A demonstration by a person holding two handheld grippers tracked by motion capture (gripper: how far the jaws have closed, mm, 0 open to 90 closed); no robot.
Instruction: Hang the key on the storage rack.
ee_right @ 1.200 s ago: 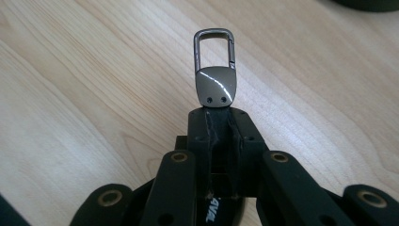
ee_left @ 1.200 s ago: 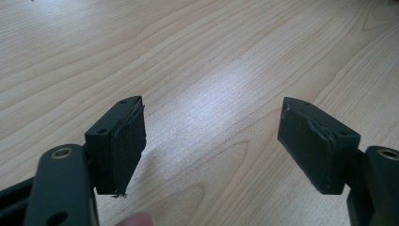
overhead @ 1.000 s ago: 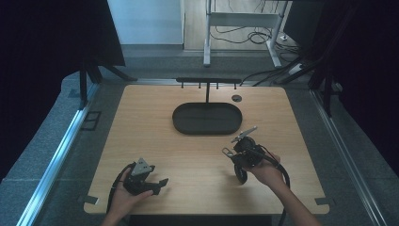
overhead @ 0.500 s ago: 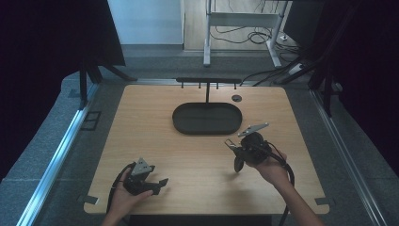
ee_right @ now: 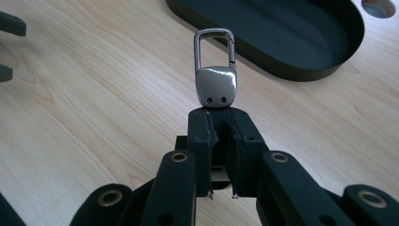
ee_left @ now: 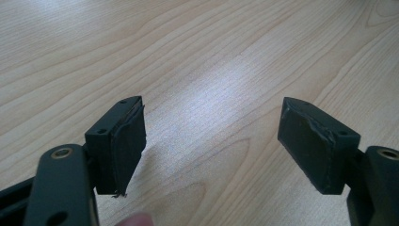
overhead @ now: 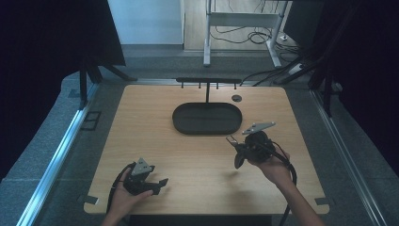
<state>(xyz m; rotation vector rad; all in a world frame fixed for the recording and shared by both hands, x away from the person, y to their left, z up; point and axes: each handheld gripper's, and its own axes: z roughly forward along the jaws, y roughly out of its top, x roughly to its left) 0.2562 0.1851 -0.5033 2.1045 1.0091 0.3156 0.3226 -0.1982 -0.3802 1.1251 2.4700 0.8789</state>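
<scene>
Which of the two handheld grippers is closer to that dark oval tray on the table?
Right. The right gripper hovers just off the oval tray's near right edge, clamping a metal clip; the left gripper sits at the table's near edge, well away.

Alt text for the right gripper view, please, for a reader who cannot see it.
The right hand-held gripper is shut on a silver metal key clip, whose loop sticks out past the jaws above a light wooden table. A dark oval tray lies beyond it at the upper right.
</scene>
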